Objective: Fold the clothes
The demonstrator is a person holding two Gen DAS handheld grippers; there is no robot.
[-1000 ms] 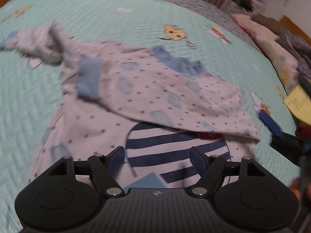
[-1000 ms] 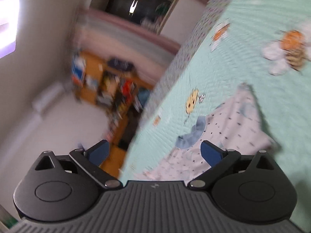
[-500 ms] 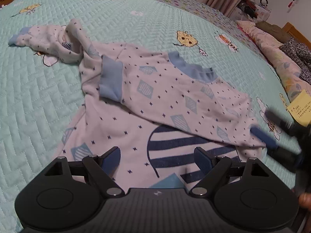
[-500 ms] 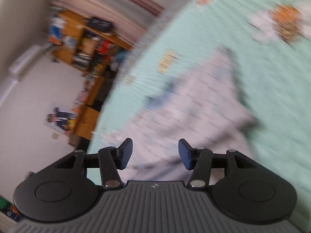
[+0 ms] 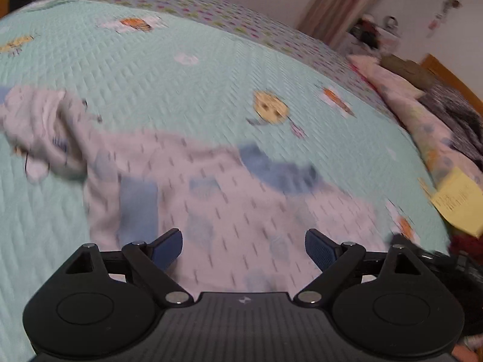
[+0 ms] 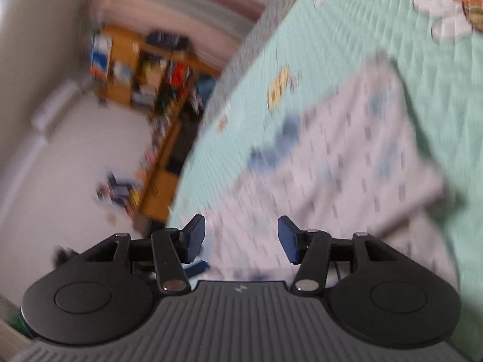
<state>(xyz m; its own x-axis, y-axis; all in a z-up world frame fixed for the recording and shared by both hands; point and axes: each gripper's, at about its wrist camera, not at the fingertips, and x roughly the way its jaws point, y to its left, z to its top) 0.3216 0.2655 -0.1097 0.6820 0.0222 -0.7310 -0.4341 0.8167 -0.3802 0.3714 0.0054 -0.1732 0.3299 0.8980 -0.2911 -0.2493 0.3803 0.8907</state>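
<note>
A white child's shirt (image 5: pixel 229 199) with small dark dots, pale blue patches, a blue collar (image 5: pixel 277 169) and a blue cuff (image 5: pixel 139 208) lies spread on the mint quilted bedspread (image 5: pixel 169 78). One sleeve trails off to the far left (image 5: pixel 36 126). My left gripper (image 5: pixel 243 249) is open and empty, just above the shirt's near part. The shirt also shows in the right wrist view (image 6: pixel 347 163). My right gripper (image 6: pixel 240 238) is open and empty over the shirt's near edge. Both views are motion-blurred.
Pillows and dark bedding (image 5: pixel 434 111) lie along the bed's right side, with a yellow paper note (image 5: pixel 459 202) beside them. The right wrist view shows the bed's edge, the floor (image 6: pixel 84 157) and a cluttered wooden shelf (image 6: pixel 145 66) beyond.
My left gripper has moved forward over the shirt, so the striped patch is out of view. My right gripper's jaws have opened wider, and its view has swung back toward the shelf.
</note>
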